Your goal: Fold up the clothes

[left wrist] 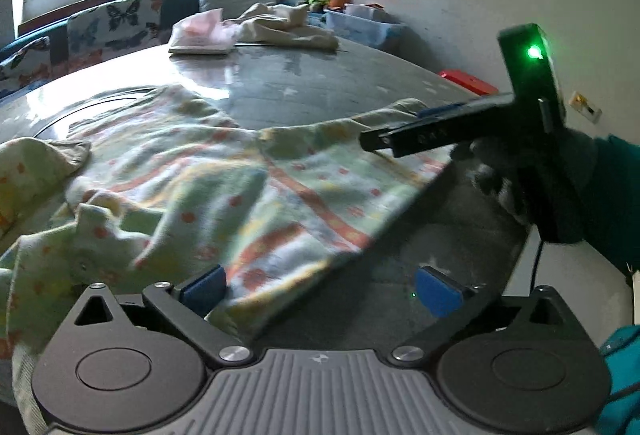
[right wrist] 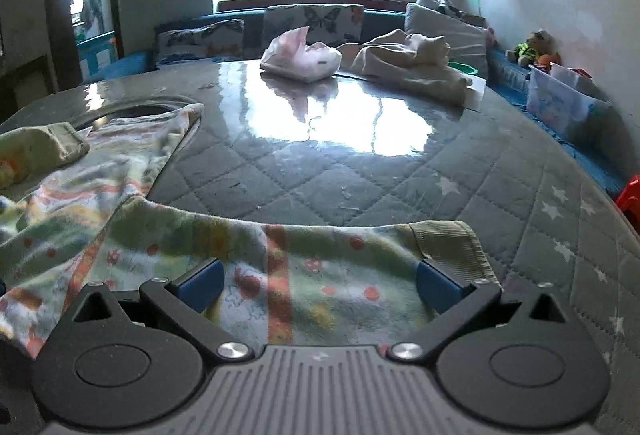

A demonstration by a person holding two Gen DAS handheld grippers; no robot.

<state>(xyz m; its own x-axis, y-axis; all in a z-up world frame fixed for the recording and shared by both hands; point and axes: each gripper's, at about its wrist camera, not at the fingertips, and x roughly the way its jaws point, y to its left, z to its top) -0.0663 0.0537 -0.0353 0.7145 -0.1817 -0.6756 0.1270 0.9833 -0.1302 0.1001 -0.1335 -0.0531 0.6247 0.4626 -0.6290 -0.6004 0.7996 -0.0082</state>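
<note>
A pale green child's garment (left wrist: 240, 187) with orange stripes and dots lies rumpled on the grey quilted table (left wrist: 304, 87). My left gripper (left wrist: 320, 291) is open over its near hem; the cloth's edge lies by the left pad (left wrist: 204, 289) and is not pinched. In the right wrist view the same garment (right wrist: 300, 247) spreads under my right gripper (right wrist: 320, 287), which is open wide beside a ribbed cuff (right wrist: 452, 239). Seen side-on from the left wrist, the right gripper (left wrist: 400, 129) hovers over the garment's far right corner, held by a gloved hand (left wrist: 520, 187).
At the table's far end lie a folded pink garment (right wrist: 300, 59) and a crumpled beige one (right wrist: 408, 63). A sofa with butterfly cushions (right wrist: 316, 19) runs behind it. A clear plastic box (right wrist: 560, 99) and a red object (right wrist: 630, 195) sit off the right edge.
</note>
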